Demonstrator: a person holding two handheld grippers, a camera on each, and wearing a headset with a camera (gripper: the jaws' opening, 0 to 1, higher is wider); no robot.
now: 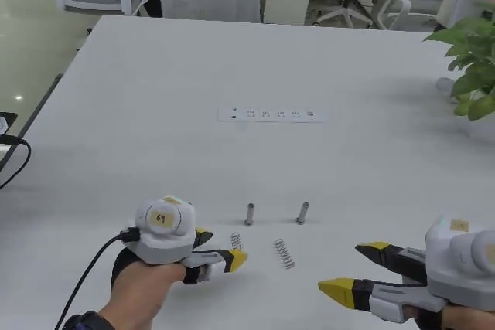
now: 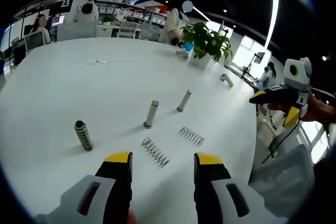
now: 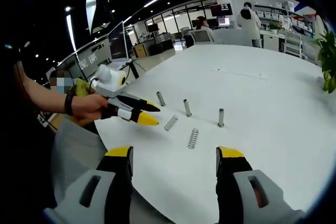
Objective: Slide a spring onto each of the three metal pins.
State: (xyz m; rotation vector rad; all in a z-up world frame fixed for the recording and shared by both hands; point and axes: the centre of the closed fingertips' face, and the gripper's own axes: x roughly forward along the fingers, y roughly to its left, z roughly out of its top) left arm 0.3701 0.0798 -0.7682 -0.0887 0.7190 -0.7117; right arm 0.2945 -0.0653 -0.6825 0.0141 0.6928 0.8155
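Fingers (image 2: 119, 157) of the left gripper (image 2: 163, 157) and right gripper (image 3: 175, 152) gape wide on nothing, with two springs (image 2: 155, 152) lying loose beside two bare pins (image 2: 151, 114), so a skewed pinch could flick a spring away or tip a pin.

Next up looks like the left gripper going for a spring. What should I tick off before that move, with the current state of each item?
1. Left gripper open: ok.
2. Near spring lies flat on the table just ahead of its jaws, nothing on it: ok.
3. Near bare pin upright: ok.
4. Far bare pin upright: ok.
5. Third pin already carries a spring: ok.
6. Right gripper open, apart from the pins and springs: ok.
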